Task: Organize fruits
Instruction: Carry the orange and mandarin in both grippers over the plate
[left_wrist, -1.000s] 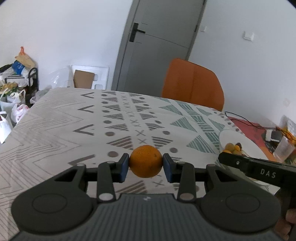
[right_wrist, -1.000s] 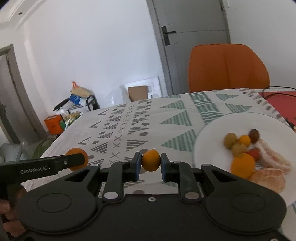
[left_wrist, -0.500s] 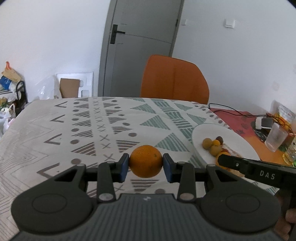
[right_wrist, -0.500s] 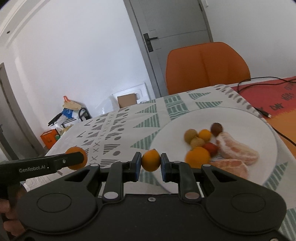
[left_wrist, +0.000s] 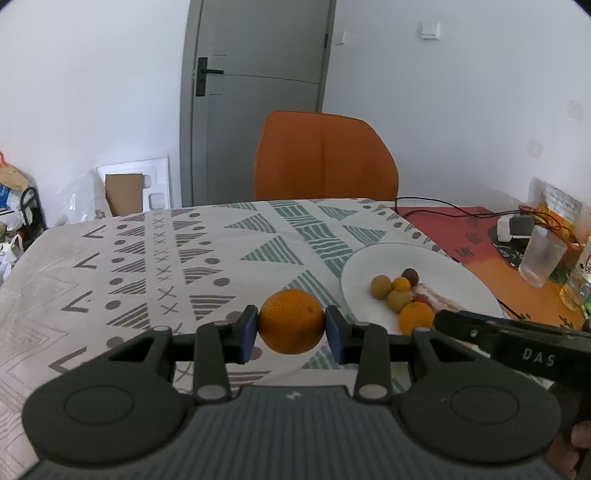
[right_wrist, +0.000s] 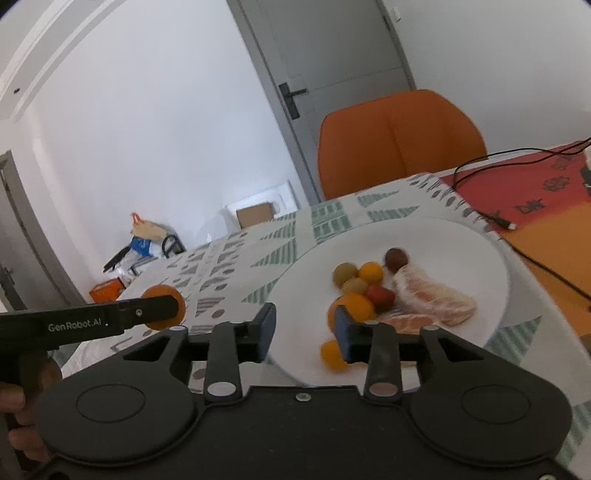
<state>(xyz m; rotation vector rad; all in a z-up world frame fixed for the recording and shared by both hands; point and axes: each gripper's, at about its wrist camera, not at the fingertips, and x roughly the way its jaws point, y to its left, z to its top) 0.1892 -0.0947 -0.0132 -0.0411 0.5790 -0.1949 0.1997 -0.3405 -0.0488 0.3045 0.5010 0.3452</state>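
While right hand-held gripper (right_wrist: 304, 332), just opened, empty, drops small orange fruit (right_wrist: 331, 354) at plate (right_wrist: 480, 240) rim; left hand-held gripper (left_wrist: 291, 330) clamps orange (left_wrist: 291, 321): carry over plate, release low.

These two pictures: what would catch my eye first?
An orange pinched in the left hand-held gripper above the patterned tablecloth. To its right, a white plate heaped with fruit, where the right hand-held gripper, jaws just opened, is dropping a small orange fruit.

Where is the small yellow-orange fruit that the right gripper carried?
In the right wrist view, the small yellow-orange fruit is loose beside the right gripper's right pad, over the near rim of the white plate; those jaws have just been opening.
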